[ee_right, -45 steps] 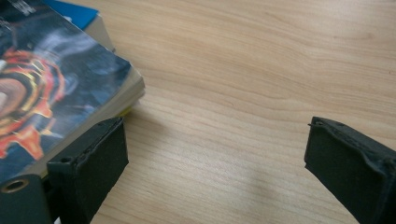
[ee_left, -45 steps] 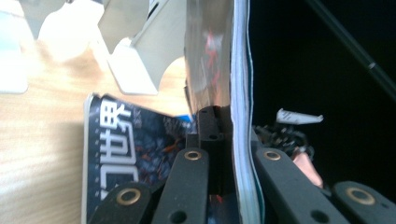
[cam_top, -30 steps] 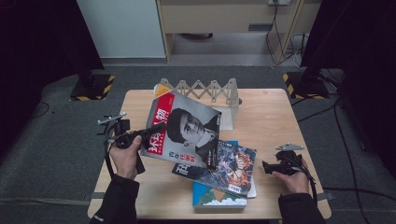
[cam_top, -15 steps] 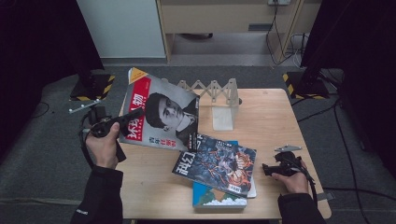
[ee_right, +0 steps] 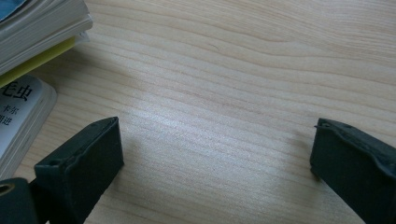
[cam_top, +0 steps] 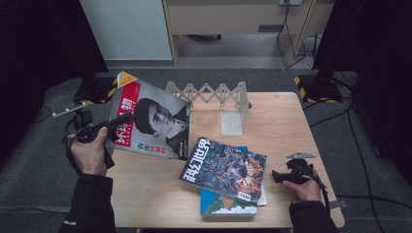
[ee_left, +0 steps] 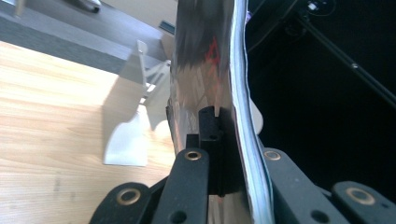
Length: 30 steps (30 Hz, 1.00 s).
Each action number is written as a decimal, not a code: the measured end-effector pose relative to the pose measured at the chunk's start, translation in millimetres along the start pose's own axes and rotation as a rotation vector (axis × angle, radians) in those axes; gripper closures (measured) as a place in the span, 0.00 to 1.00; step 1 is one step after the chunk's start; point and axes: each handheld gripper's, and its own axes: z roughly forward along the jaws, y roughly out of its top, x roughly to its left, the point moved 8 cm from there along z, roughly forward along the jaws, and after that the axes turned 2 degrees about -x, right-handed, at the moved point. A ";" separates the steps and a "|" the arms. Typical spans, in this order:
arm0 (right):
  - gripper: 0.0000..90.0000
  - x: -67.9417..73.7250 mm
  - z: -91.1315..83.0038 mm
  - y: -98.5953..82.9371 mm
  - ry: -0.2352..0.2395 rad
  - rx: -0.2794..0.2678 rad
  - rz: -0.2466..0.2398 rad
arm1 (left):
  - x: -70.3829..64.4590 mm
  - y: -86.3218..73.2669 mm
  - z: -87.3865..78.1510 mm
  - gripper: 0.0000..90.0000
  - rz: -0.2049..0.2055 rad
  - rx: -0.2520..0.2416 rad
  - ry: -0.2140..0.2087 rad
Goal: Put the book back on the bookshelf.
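A magazine (cam_top: 155, 121) with a red title strip and a portrait on its cover hangs tilted over the table's left side. My left gripper (cam_top: 124, 119) is shut on its left edge. In the left gripper view the magazine (ee_left: 205, 79) stands edge-on between the black jaws of that gripper (ee_left: 224, 135). A dark illustrated magazine (cam_top: 223, 170) lies on a blue book (cam_top: 228, 206) near the front middle of the table. My right gripper (cam_top: 277, 175) rests on the wood to the right of that stack, open and holding nothing (ee_right: 215, 144).
A pale folding book rack (cam_top: 209, 92) stretches along the table's far edge, with an upright end plate (cam_top: 232, 121) in front of it. The stack's edges (ee_right: 42, 23) show at the upper left of the right gripper view. Dark floor surrounds the table (cam_top: 291, 126).
My left gripper has carried the portrait magazine up and to the left, off the stack, out toward the table's left edge. The right gripper has stayed put.
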 end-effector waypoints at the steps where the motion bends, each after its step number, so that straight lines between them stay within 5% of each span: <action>1: 0.03 0.3 0.3 0.1 0.000 -0.003 0.002 | 1.2 1.8 -1.0 0.95 0.007 0.000 0.009; 14: 0.01 1.0 1.3 -0.1 0.002 -0.018 0.000 | 10.3 25.7 24.9 0.96 0.083 -0.006 0.132; 30: 0.01 1.5 1.8 0.1 0.004 -0.024 0.000 | 5.4 36.5 75.5 0.96 0.177 0.074 0.271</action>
